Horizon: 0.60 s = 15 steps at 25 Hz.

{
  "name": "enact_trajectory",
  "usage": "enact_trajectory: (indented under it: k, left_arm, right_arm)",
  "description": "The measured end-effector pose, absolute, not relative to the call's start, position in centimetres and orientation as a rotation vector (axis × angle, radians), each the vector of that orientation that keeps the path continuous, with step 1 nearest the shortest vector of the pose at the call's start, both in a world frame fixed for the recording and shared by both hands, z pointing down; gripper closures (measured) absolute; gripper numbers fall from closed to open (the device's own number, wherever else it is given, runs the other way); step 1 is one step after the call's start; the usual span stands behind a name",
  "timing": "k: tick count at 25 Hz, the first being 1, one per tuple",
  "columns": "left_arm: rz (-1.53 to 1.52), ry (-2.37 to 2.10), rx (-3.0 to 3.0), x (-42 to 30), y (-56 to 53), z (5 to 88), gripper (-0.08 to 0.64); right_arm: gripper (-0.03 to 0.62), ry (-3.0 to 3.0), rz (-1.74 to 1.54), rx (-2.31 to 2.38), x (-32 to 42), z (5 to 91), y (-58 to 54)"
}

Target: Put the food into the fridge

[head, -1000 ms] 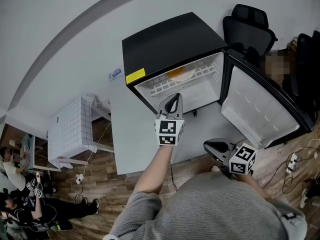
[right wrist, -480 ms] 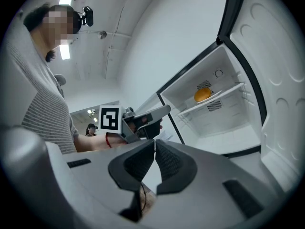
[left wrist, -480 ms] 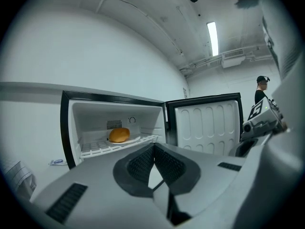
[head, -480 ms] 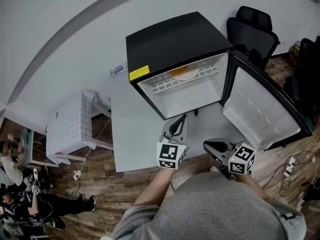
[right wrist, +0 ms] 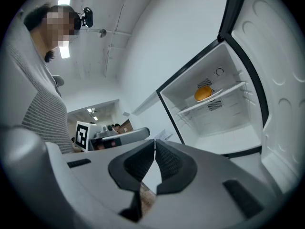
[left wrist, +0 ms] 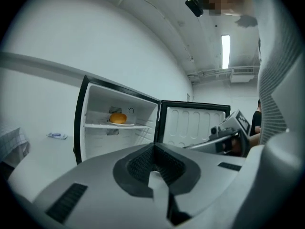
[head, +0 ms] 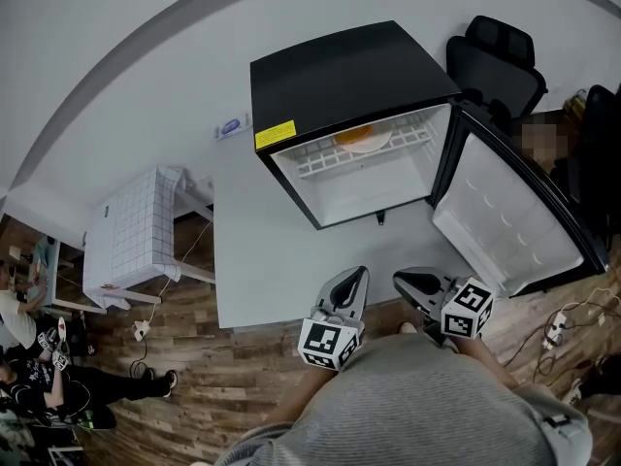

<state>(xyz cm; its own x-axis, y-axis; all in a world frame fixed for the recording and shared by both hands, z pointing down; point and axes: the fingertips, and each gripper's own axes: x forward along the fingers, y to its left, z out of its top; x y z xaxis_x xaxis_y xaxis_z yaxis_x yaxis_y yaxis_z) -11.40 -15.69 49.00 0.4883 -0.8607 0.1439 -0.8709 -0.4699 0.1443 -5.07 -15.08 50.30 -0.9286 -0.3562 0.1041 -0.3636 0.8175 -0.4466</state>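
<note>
Two tools: both sit low in the head view, close to the person's grey top (head: 427, 406), side by side.
Far left: I see people (head: 29, 357) on the wood floor (head: 194, 377), well apart from the work.
Cloth: a white grid-patterned cloth (head: 131, 246) hangs over a small stand beside the table's left edge.
Table: the white table (head: 262, 250) bears the fridge.
Packet: a small blue-and-white packet (head: 231, 128) lies on the table just left of the fridge.
Left gripper (head: 355, 278) (left wrist: 153, 149): its jaws are together with nothing between them. Its nose is over the table's near edge, pointing at the open fridge.
Fridge (head: 340, 71) (left wrist: 95, 123) (right wrist: 224, 123): black outside, white inside, door open.
Bun: the orange bun (head: 353, 135) (left wrist: 117, 118) (right wrist: 203, 93) sits inside the fridge, toward the back. It rests on a plate (head: 376, 143) on the top wire shelf (head: 310, 163).
Right gripper (head: 402, 281) (right wrist: 155, 143): its jaws are together and empty. It is just beside the left gripper, near the hinge side of the door.
Door (head: 505, 216): swung wide to the right, with its white lining facing up at me.
Chair (head: 490, 56): black, behind the door.
Cables (head: 568, 318): on the floor at the far right.
</note>
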Motion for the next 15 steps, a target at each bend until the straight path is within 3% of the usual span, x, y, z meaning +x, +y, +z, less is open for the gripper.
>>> enact_trajectory:
  k: [15]
  left_arm:
    - [0.004, -1.452, 2.489, -10.6, -14.6, 50.4, 0.548]
  right_arm:
    - [0.578, -2.964, 0.678, 0.600, -5.2, 50.1, -15.5]
